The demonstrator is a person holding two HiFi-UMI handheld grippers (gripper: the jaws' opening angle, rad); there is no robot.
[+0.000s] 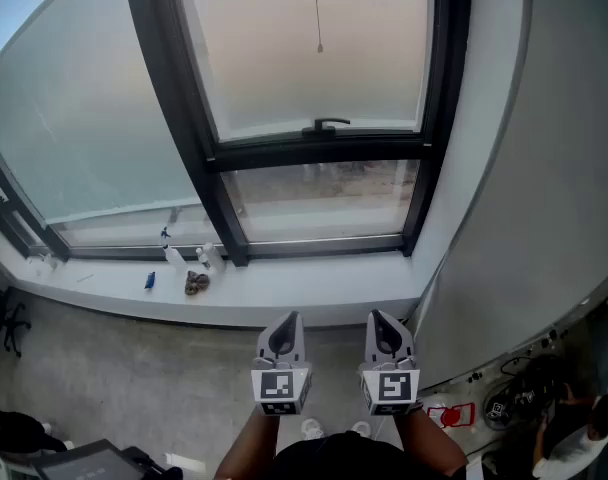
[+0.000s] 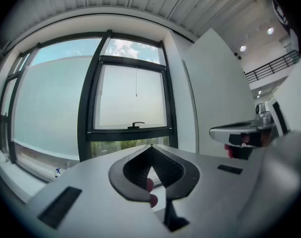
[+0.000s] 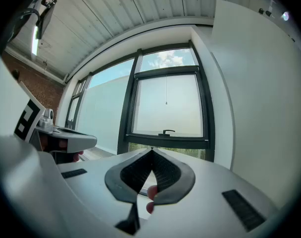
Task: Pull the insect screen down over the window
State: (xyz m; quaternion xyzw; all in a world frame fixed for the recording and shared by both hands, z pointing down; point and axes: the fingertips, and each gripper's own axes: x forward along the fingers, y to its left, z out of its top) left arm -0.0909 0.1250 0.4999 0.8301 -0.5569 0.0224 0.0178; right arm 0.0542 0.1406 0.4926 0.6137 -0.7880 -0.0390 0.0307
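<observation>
Closed and empty, grey left gripper and right gripper sit well short of the black-framed window; thin pull cord hangs untouched, so pulling seemingly remains.

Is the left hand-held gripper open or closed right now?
Shut. In the left gripper view the left hand-held gripper's jaw tips meet with nothing between them, well short of the window.
</observation>
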